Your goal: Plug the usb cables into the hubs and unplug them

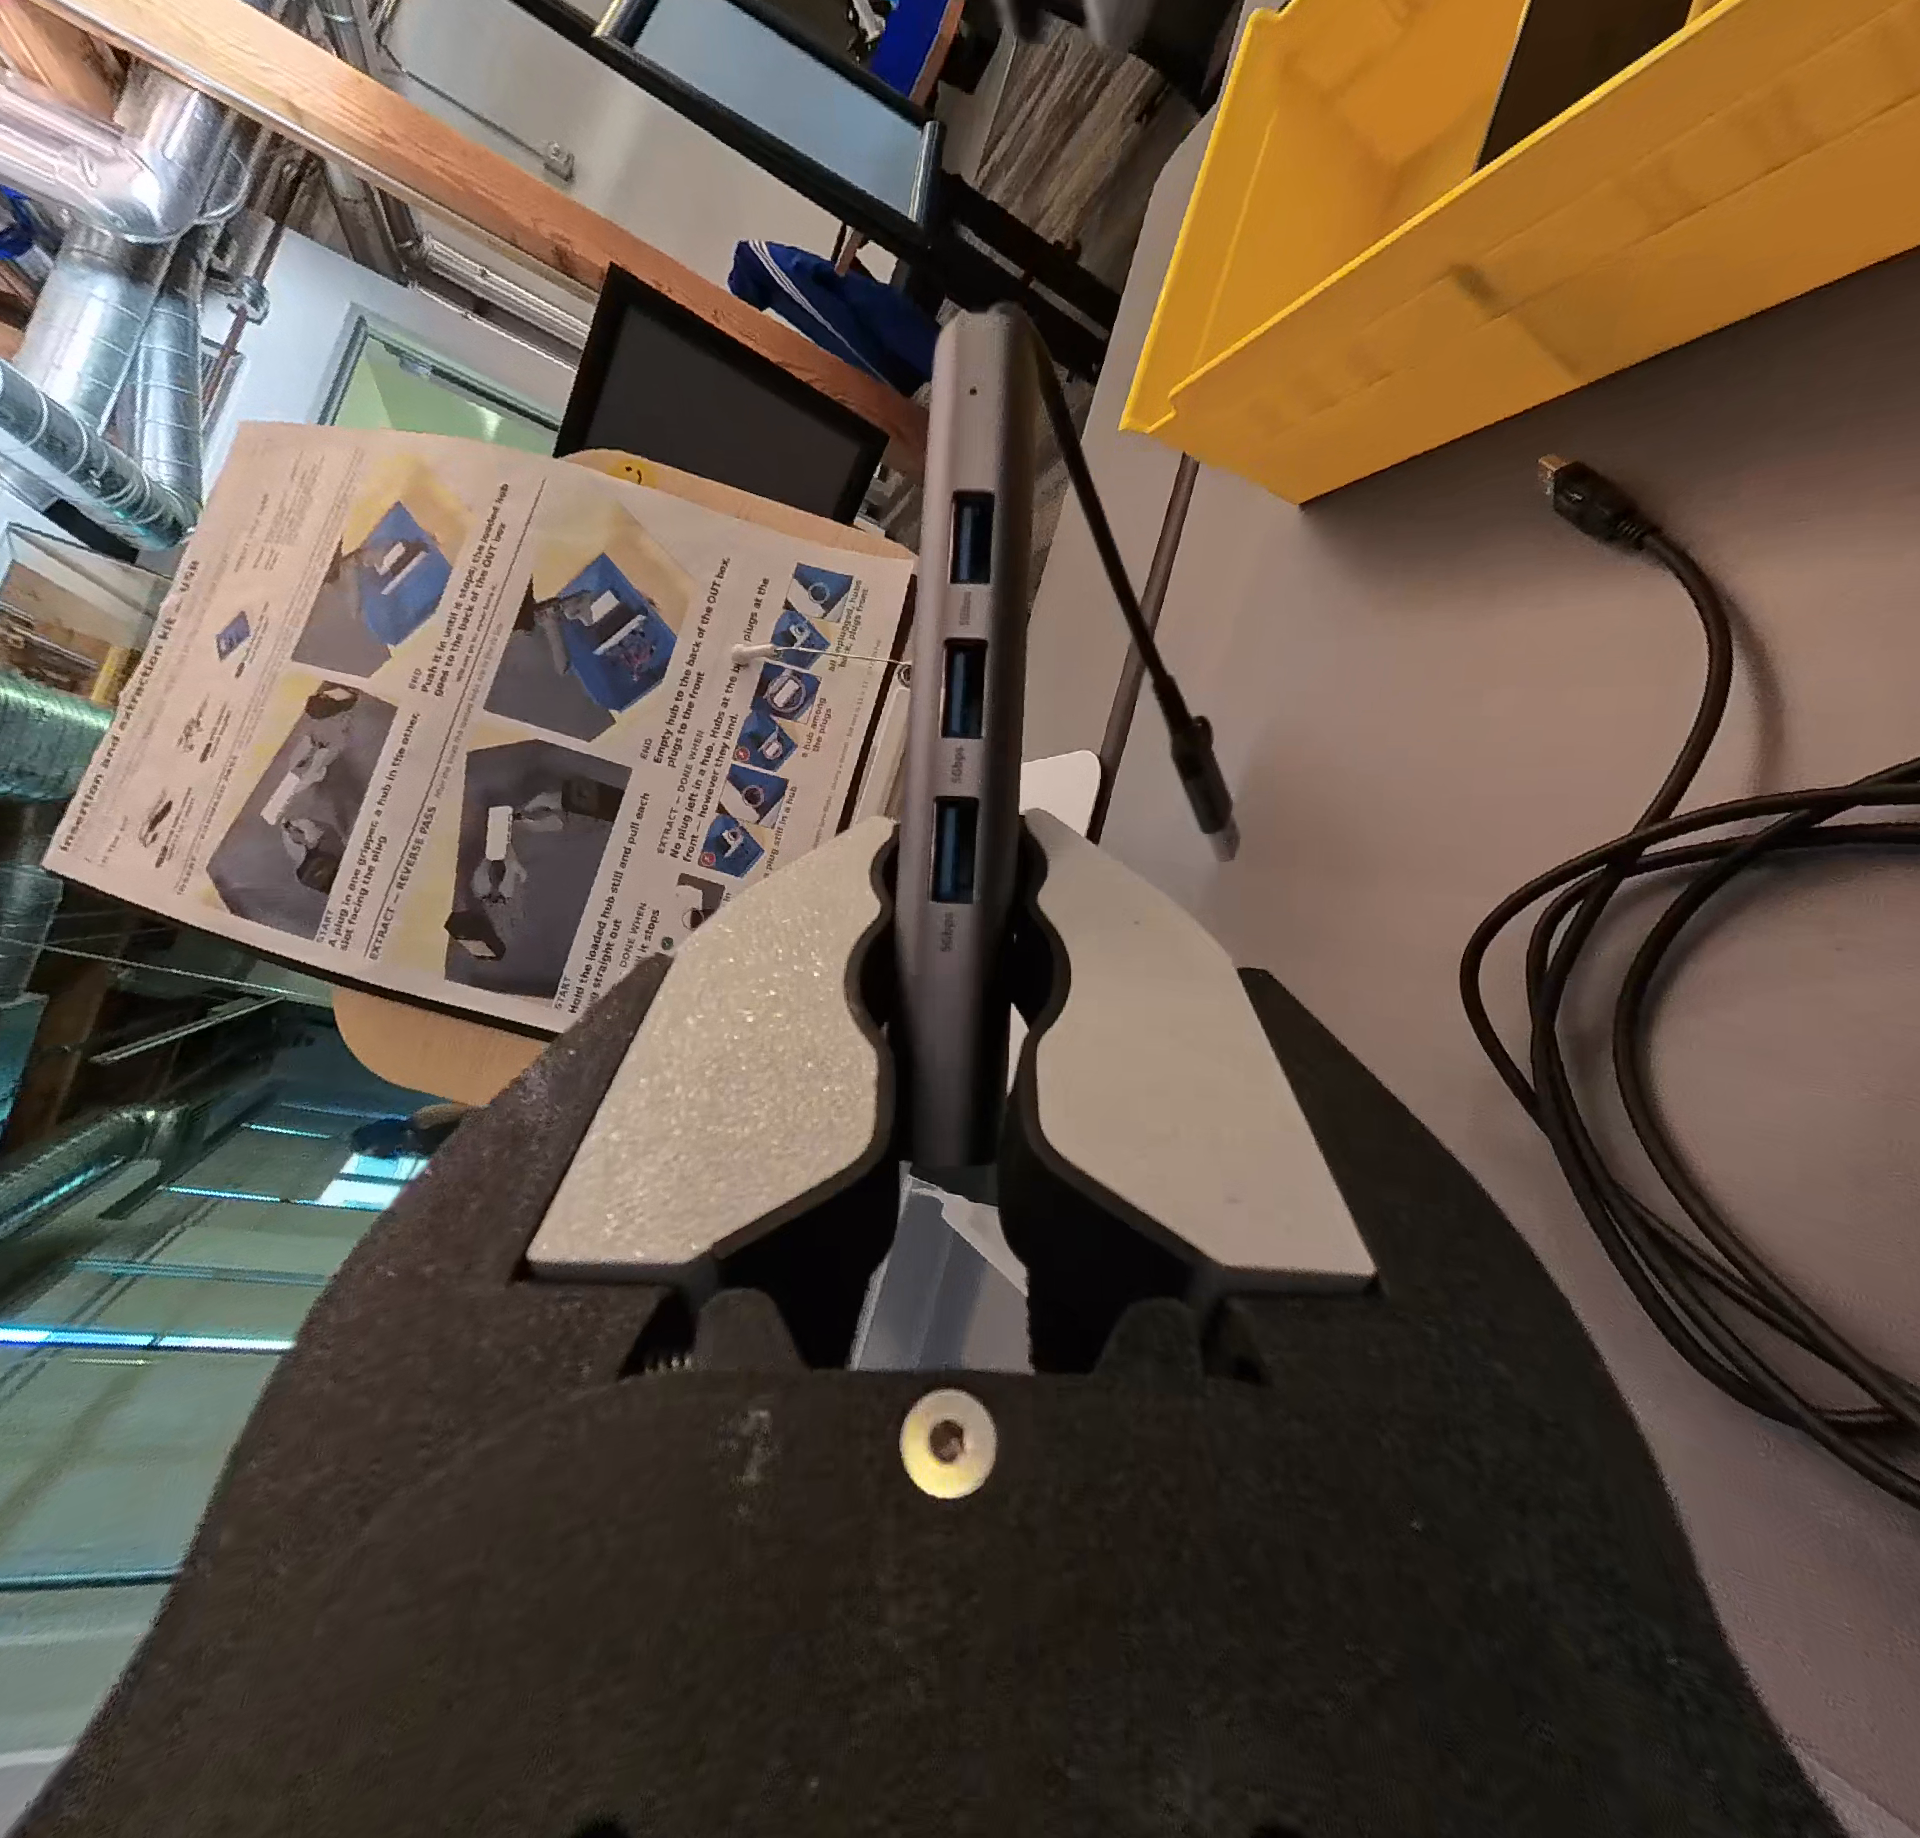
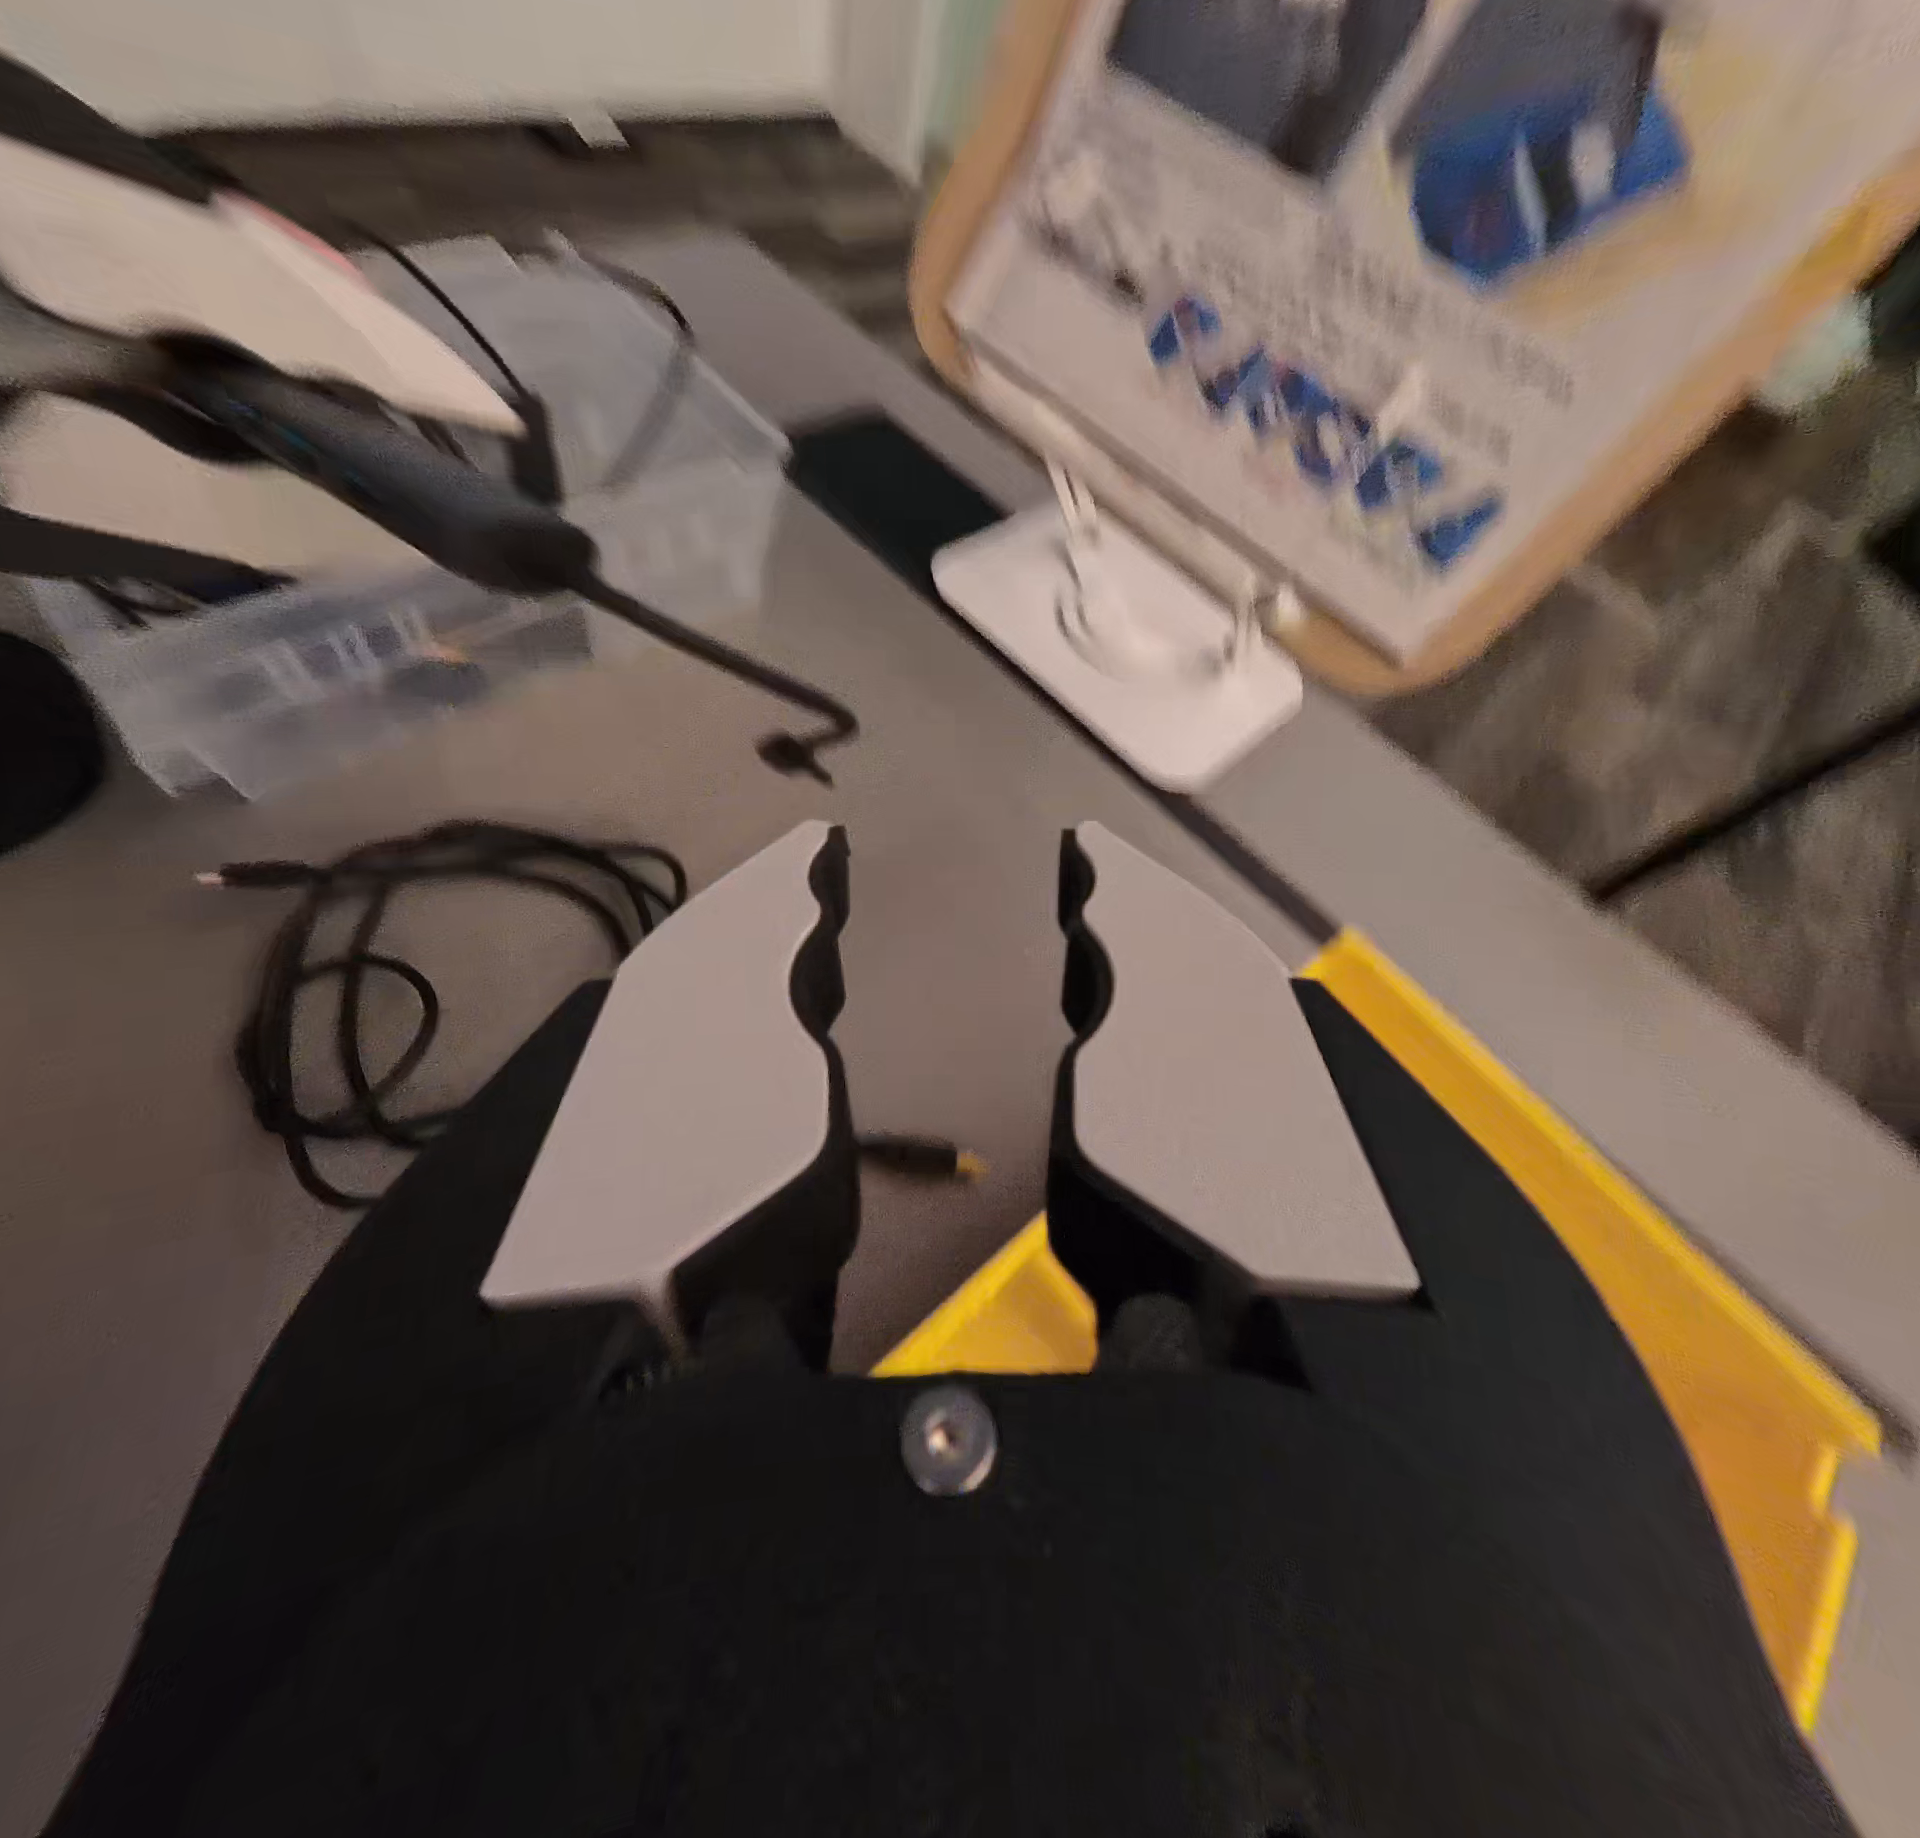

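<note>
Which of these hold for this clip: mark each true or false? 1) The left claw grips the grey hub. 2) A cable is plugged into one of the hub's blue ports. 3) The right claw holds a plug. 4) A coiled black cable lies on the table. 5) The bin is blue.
1) True: the left claw is shut on the grey hub.
2) False: all three blue ports are unoccupied; only the hub's own short lead hangs from its far end.
3) False: the right claw is open with nothing between its fingers.
4) True: the coiled black cable rests loose on the table.
5) False: the bin is yellow.
</note>
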`<action>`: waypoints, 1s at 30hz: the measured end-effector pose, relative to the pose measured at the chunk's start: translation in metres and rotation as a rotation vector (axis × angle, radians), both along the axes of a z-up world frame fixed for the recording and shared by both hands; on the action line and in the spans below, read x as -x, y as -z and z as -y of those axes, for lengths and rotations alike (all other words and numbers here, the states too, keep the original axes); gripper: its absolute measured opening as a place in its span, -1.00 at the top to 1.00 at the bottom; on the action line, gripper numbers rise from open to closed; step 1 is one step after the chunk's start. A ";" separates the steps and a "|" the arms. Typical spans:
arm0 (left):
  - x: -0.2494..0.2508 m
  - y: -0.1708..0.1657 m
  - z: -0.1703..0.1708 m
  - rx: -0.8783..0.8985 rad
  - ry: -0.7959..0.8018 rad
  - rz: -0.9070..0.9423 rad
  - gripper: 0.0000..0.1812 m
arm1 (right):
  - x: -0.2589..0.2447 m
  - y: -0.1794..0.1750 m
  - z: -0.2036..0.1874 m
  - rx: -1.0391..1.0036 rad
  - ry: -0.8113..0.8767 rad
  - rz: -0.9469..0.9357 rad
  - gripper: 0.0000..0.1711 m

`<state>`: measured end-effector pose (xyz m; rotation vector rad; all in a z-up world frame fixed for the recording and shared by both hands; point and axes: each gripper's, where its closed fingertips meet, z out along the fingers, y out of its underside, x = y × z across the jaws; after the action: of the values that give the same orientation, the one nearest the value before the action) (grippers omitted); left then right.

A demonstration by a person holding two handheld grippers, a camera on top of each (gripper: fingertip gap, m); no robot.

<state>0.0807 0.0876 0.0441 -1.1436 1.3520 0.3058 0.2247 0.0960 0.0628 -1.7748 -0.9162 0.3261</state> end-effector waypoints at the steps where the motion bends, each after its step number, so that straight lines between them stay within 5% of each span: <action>1: -0.001 0.000 0.001 -0.004 0.003 -0.006 0.82 | -0.004 0.014 0.001 0.057 0.039 0.007 0.53; 8: -0.003 -0.007 0.006 -0.018 0.023 -0.005 0.82 | 0.015 0.081 0.046 0.389 0.086 -0.312 0.66; 14: 0.003 -0.009 0.004 -0.010 0.014 0.004 0.82 | -0.006 0.104 0.041 0.199 0.368 -0.088 0.79; 21: 0.014 -0.013 0.000 -0.020 -0.017 0.005 0.82 | -0.026 0.122 0.033 0.211 0.630 0.017 0.90; 27: 0.015 -0.017 0.003 -0.039 -0.017 -0.009 0.82 | 0.006 0.096 0.027 -0.012 0.601 0.075 0.99; 30: 0.016 -0.021 0.004 -0.033 -0.008 0.010 0.82 | 0.007 0.135 0.020 0.211 0.625 0.068 0.84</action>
<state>0.0646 0.0831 0.0647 -1.1219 1.3286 0.3269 0.2178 0.0757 -0.0722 -2.1732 -0.3412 -0.0453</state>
